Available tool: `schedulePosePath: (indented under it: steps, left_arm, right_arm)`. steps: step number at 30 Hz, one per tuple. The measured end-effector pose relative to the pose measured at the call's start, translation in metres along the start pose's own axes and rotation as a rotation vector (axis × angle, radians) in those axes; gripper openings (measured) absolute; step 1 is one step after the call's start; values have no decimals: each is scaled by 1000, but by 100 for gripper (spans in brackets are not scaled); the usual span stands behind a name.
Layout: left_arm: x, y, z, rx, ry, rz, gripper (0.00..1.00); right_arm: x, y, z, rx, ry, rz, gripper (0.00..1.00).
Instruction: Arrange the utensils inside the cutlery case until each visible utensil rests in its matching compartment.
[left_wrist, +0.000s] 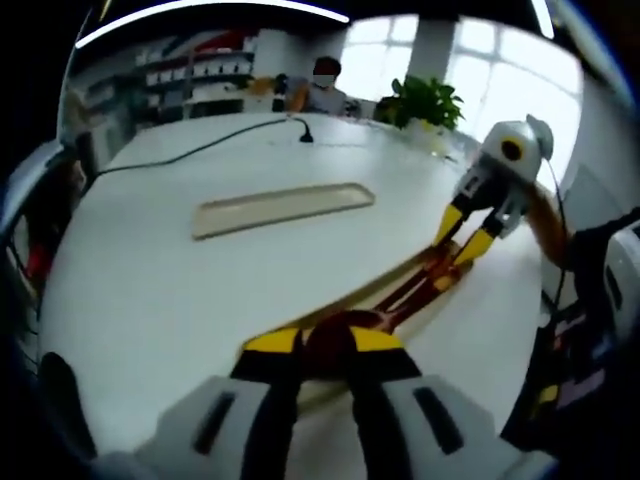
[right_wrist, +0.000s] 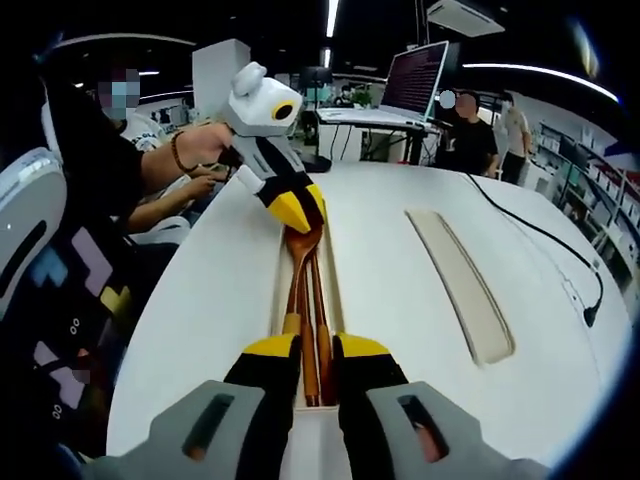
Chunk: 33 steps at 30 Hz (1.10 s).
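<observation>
In the right gripper view, the left tool (right_wrist: 297, 210) pinches the brown wooden spoon (right_wrist: 301, 262) by its bowl in the long cream cutlery case (right_wrist: 282, 262) (lid (right_wrist: 460, 285) well apart on the white table (right_wrist: 380, 250)), while the right tool (right_wrist: 315, 352) straddles the handles, grip unclear; lower both ends level.

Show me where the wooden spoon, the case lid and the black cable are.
wooden spoon (right_wrist: 303, 245): right gripper view, on its bowl.
case lid (right_wrist: 462, 282): right gripper view, on its middle.
black cable (left_wrist: 200, 147): left gripper view, mid-length.
</observation>
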<state>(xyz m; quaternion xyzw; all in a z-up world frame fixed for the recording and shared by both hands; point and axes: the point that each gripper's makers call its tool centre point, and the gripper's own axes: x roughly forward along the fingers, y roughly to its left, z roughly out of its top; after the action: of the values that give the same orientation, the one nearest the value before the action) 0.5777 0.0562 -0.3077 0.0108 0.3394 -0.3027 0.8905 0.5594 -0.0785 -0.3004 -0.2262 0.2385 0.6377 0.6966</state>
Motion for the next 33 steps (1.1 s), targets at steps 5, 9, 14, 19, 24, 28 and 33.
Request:
schedulePosePath:
  steps: [5,9,14,19,24,28,33]
  left_arm:
    - [-7,-1,6,-9,-27,-7,19]
    - [-11,-1,19,-28,-59,-27,19]
    - [-17,9,39,-7,-98,-2,19]
    - [-17,20,61,0,-149,22,19]
    - [-13,32,79,4,-189,47,20]
    - [-6,45,89,-16,-221,66,23]
    - [7,65,102,-47,-266,117,26]
  right_arm:
    - [-4,-4,4,6,-26,-14,13]
    - [-11,-12,19,-7,-81,-48,12]
    - [-25,-24,36,14,-139,-85,12]
    - [-39,-37,46,54,-192,-113,12]
    - [-45,-50,44,105,-210,-139,12]
    - [-47,-61,37,155,-222,-159,12]
    - [-52,-78,25,215,-228,-207,12]
